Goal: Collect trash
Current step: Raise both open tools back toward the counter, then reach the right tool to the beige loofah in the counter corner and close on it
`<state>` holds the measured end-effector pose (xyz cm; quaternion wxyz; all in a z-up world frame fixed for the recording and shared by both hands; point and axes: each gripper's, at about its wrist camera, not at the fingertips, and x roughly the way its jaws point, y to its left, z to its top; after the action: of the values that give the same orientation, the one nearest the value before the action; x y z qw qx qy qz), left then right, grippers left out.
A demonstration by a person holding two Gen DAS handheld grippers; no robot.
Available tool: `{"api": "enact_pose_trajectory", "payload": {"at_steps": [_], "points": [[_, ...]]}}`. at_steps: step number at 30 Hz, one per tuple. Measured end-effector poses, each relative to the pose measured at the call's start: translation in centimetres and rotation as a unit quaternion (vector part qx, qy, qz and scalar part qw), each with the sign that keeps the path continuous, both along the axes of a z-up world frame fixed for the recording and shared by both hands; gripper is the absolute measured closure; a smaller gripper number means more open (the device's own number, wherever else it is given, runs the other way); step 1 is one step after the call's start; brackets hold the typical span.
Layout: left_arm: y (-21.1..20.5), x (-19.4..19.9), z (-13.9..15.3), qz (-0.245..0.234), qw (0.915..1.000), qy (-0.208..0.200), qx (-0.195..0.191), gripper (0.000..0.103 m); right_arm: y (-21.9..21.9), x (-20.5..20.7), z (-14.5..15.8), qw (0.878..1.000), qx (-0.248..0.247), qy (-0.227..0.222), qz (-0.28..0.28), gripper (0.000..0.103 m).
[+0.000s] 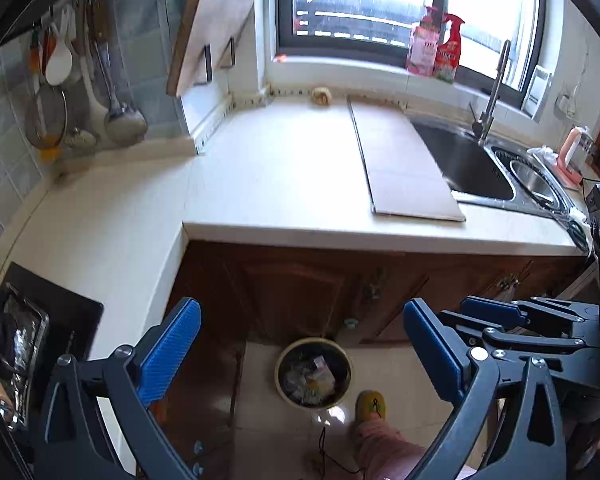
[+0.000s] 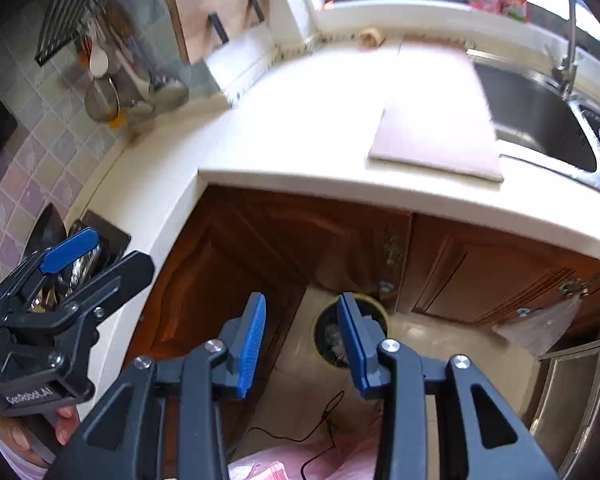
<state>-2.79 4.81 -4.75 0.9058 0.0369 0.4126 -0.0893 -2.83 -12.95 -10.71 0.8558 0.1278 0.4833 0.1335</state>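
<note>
Above one trash bin (image 1: 314, 372), two grippers, left gripper (image 1: 300, 356) and right gripper (image 2: 302, 340), hold empty jaws apart.

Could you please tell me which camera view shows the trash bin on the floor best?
The left wrist view: the trash bin shows its whole rim and the trash inside. In the right wrist view, the right gripper partly hides it.

Your cream L-shaped stone worktop (image 1: 284, 168) carries a flat beige rectangular board (image 1: 404, 160) beside the sink. On the pale tiled floor (image 1: 268, 416) stands a round cream-rimmed trash bin (image 1: 314, 372).
</note>
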Motion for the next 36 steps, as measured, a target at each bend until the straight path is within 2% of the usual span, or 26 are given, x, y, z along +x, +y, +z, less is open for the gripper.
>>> {"api": "enact_pose_trajectory", "payload": {"at_steps": [11,22,24,29,36], "points": [[1.0,1.4,5.8,0.004,0.9985,-0.053,-0.012,0.001,-1.8,-0.2,5.7,0.998,0.01,-0.052,-0.034,0.065],[1.3,4.3,10.4,0.02,0.993,-0.116,0.011,0.001,-3.9,3.1,11.3,0.993,0.007,-0.111,-0.049,0.062],[1.2,5.1,11.3,0.023,0.9918,-0.126,0.012,0.001,-4.6,4.2,12.4,0.991,0.004,-0.123,-0.051,0.057],[-0.1,8.6,13.2,0.026,0.9891,-0.142,0.027,0.001,-6.7,7.7,14.2,0.989,0.009,-0.141,-0.046,0.054],[-2.8,16.7,15.2,0.042,0.9884,-0.141,0.036,0.001,-10.1,16.5,15.8,0.991,0.043,-0.121,-0.026,0.054]]}}
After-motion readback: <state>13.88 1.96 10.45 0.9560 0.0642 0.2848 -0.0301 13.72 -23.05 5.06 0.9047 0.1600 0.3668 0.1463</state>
